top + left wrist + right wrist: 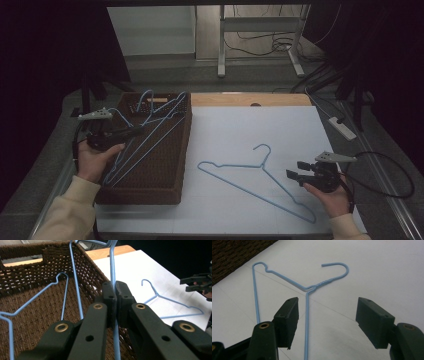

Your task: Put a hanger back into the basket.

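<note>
My left gripper [115,290] is shut on the thin wire of a blue hanger [112,262], over the near left part of a brown wicker basket [140,196]. That hanger [159,123] leans up out of the basket. At least one more blue hanger [63,292] lies inside. A single blue hanger [230,165] lies flat on the white sheet [240,125]. My right gripper [328,315] is open just above its long wire [306,322], which runs under the gap close to the left pad. In the high view this gripper [295,171] sits at the hanger's right side.
The basket's woven wall [227,257] stands left of the white sheet. A strip of wooden tabletop [250,100] shows behind the sheet. A white power strip [342,127] and cables lie off the table's right edge. A metal table frame [260,45] stands on the floor beyond.
</note>
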The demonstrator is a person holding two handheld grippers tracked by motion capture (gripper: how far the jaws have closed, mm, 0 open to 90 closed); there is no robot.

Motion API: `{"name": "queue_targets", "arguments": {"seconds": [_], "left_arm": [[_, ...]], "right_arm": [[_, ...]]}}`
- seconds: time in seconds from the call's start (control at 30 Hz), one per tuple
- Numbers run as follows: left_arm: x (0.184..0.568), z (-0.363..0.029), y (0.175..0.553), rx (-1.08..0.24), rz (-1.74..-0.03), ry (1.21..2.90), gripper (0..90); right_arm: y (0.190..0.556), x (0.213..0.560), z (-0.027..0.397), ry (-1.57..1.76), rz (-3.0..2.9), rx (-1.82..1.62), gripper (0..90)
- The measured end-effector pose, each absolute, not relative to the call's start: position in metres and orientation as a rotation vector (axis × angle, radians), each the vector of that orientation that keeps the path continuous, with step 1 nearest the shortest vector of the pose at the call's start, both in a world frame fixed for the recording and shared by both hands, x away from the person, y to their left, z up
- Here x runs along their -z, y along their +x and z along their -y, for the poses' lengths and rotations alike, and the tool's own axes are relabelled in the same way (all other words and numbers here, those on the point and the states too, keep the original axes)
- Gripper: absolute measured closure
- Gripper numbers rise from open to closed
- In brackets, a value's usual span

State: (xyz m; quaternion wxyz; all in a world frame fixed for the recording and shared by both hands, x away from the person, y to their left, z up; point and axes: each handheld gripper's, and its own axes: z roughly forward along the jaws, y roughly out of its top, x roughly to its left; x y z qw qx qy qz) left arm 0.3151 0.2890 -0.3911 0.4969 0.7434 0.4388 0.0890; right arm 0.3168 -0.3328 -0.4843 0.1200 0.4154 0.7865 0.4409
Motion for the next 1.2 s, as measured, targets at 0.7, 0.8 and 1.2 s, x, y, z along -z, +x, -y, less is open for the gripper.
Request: {"name": "queue_targets", "arguments": {"seconds": [0.7, 0.8, 1.2], "left_arm": [[0.427, -0.281, 0.335, -0.179, -1.181, 1.949, 87.2], [0.432, -0.285, 0.339, -0.2, -1.255, 1.957, 87.2], [0.445, -0.295, 0.348, -0.354, -1.505, 2.052, 86.5]], "right_arm": [[0.317, 0.485, 0.332, 1.214, -2.302, -1.284, 35.5], [0.317, 0.485, 0.332, 1.213, -2.303, -1.282, 35.5], [0.318, 0.485, 0.331, 1.215, -2.307, -1.275, 35.5]]}}
